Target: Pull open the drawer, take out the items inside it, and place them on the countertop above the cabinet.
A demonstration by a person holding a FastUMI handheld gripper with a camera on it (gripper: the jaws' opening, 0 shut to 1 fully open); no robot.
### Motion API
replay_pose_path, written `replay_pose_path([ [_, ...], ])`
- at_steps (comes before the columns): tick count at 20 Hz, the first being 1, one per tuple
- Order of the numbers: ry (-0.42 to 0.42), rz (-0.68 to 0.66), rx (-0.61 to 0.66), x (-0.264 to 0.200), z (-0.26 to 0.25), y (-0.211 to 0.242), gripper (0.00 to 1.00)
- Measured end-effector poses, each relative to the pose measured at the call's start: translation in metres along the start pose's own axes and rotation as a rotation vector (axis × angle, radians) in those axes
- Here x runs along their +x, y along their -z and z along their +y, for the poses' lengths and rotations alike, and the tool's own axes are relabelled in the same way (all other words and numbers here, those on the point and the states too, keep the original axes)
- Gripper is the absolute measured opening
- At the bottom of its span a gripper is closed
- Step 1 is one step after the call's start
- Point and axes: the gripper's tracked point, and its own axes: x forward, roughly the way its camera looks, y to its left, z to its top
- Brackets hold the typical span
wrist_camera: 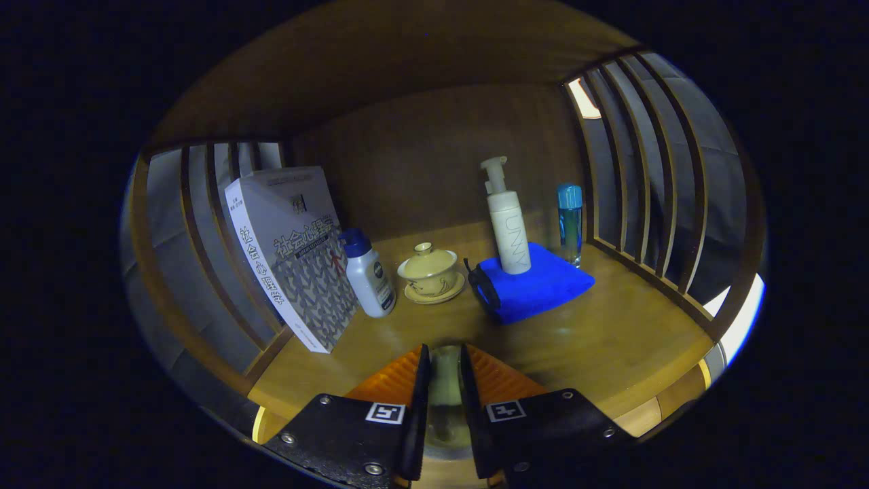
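Observation:
My gripper (445, 352) is shut on a pale, rounded object (445, 390) held between both fingers; most of it is hidden by them, and a shiny metallic part shows at its lower end. It hangs over the front part of the wooden countertop (611, 339). Beyond the fingers stand a white bottle with a blue cap (368, 273), a cream lidded tea bowl on a saucer (430, 272), a folded blue cloth (536, 285) with a white pump bottle (508, 224) upright on it, and a slim blue bottle (570, 223).
A large book (295, 258) leans against the slatted wooden side at the left. Slatted rails (645, 170) close off the right side, and a wooden back panel (434, 163) stands behind the items. Bare countertop lies just ahead of the fingers.

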Motion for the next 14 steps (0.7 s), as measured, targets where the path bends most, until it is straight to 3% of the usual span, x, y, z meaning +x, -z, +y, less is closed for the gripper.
replay_pose_path([
  [5, 0.022, -0.103, -0.066, -0.028, -0.007, -0.016, 0.84],
  [6, 0.019, -0.134, -0.077, -0.037, -0.005, -0.020, 0.89],
  [7, 0.009, -0.166, -0.089, -0.047, -0.003, -0.022, 0.93],
  [14, -0.026, -0.281, -0.125, -0.126, 0.000, 0.000, 0.93],
])
